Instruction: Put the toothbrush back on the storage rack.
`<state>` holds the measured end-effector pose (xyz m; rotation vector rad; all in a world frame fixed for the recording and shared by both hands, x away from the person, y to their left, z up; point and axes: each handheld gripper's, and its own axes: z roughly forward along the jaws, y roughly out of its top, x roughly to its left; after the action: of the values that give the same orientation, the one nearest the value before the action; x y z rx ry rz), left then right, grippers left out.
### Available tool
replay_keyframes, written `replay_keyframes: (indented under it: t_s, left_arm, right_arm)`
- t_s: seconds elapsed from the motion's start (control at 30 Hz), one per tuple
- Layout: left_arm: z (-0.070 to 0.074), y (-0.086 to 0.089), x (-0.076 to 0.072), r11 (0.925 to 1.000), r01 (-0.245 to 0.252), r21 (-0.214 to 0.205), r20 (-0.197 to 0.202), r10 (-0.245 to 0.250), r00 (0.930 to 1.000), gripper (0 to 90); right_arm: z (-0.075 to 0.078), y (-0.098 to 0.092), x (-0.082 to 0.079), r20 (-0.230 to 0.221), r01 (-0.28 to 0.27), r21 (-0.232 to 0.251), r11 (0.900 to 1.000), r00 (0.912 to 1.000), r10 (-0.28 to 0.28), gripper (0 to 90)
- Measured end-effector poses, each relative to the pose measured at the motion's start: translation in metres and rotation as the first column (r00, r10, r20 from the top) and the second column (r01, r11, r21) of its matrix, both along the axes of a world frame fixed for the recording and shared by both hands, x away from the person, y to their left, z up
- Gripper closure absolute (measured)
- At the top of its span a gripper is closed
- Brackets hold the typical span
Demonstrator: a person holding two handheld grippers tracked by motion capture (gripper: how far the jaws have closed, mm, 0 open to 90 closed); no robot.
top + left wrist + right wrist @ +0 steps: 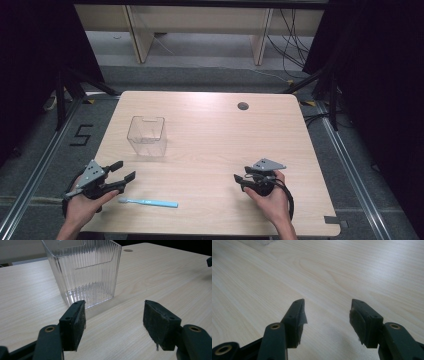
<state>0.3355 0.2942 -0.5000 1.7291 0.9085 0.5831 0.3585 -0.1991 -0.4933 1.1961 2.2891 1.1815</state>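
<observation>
You have one clear ribbed container (146,135) on the table (210,145), one light-blue toothbrush (148,202) near the front edge, and two handheld grippers: the left gripper (123,171) and the right gripper (242,179) (one in each hand).

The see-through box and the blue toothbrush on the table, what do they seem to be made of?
The box looks like clear hard plastic, glossy: fine upright ribs run down its walls and the table shows through it. The toothbrush seems light blue plastic with a pale head; its finish is too small to tell.
</observation>
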Motion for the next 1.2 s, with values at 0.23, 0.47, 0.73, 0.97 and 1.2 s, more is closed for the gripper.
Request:
replay_keyframes:
  t_s: [0.23, 0.47, 0.73, 0.97, 1.2]
  left_arm:
    - [0.009, -0.007, 0.003, 0.9979, 0.046, 0.045, -0.011, -0.046, 0.9989, 35.1]
    - [0.019, -0.016, 0.006, 0.9872, 0.12, 0.105, -0.025, -0.118, 0.9927, 36.8]
    - [0.031, -0.027, 0.007, 0.9533, 0.222, 0.205, -0.08, -0.209, 0.9745, 37.3]
    - [0.041, -0.037, 0.008, 0.8933, 0.324, 0.312, -0.137, -0.295, 0.9456, 38.9]
    - [0.044, -0.054, 0.014, 0.6845, 0.577, 0.446, -0.354, -0.457, 0.816, 41.1]
  right_arm:
    - [-0.001, -0.008, 0.001, 0.003, -0.015, -0.069, 0.9975, 0.9999, 0.015, 46.5]
    - [0.002, -0.011, -0.003, -0.002, -0.046, -0.13, 0.9904, 0.9989, 0.046, 47.6]
    - [0.008, -0.007, -0.007, -0.063, -0.073, -0.18, 0.9809, 0.9961, 0.063, 47.6]
    - [0.013, -0.006, -0.009, -0.056, -0.07, -0.17, 0.983, 0.9965, 0.061, 46.8]
    - [0.016, -0.008, -0.009, -0.052, -0.087, -0.162, 0.983, 0.9955, 0.079, 46.4]
